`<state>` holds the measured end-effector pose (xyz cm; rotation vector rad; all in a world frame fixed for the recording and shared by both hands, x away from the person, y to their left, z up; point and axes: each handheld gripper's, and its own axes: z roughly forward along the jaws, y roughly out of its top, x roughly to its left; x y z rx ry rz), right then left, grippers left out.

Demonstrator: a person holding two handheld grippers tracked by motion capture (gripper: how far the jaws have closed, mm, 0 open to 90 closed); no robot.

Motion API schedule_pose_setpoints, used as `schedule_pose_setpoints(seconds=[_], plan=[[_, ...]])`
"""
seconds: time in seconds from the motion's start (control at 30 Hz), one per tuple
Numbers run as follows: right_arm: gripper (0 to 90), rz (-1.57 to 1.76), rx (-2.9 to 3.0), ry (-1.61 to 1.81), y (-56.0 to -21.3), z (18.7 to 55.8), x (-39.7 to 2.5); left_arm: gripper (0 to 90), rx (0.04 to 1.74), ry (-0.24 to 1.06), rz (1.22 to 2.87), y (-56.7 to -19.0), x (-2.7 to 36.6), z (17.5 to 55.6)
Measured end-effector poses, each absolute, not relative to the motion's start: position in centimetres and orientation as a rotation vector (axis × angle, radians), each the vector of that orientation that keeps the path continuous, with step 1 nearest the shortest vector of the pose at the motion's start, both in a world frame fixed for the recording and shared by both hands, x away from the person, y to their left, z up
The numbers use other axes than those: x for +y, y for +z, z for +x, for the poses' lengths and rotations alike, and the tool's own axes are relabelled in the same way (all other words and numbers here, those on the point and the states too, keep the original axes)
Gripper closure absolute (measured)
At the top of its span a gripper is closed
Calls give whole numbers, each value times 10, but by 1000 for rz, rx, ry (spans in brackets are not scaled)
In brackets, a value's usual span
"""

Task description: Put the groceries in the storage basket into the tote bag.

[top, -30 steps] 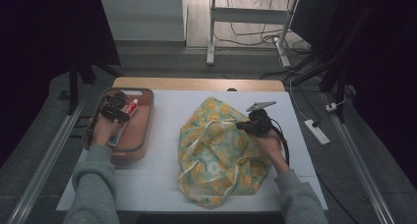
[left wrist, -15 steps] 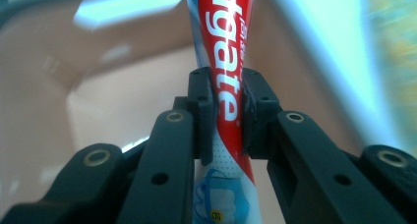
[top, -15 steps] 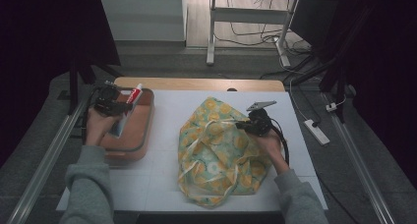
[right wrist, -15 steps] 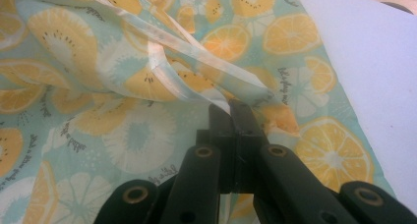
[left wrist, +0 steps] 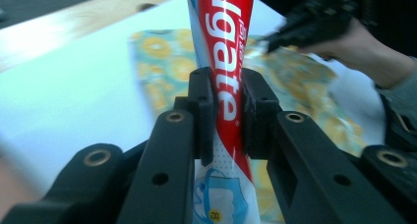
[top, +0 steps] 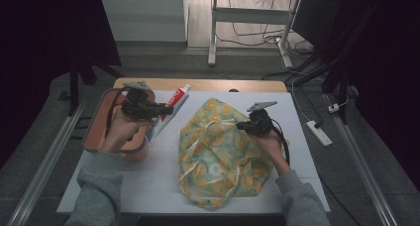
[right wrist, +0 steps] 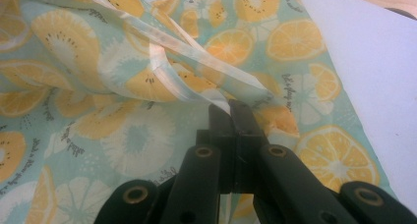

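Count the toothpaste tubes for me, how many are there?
1. The toothpaste tube is clamped in the left gripper, lifted between the tray and the fruit-print bag. The bag could hide more.

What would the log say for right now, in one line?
left gripper: shut on toothpaste, lifted between tray and bag | right gripper: shut on bag's edge | toothpaste not yet in bag

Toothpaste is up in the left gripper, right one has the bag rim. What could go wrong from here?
1. The left gripper clamps the toothpaste tube across its soft body, low toward the crimped end, so it may swing or squeeze out of line.
2. The right gripper pinches a thin fold of the fruit-print bag at its rim; the fabric could slip free and the mouth fall shut.
3. The mouth looks slack and folded, so the tube may catch on the rim.
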<state>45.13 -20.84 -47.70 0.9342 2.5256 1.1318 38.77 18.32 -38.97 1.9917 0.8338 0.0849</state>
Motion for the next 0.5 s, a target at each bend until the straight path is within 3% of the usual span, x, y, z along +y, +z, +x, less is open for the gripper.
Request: schedule_pose_setpoints(seconds=[0.5], plan=[[892, 938, 2529, 1242, -469, 450, -208, 768, 576, 9, 2110, -404, 60, 369]])
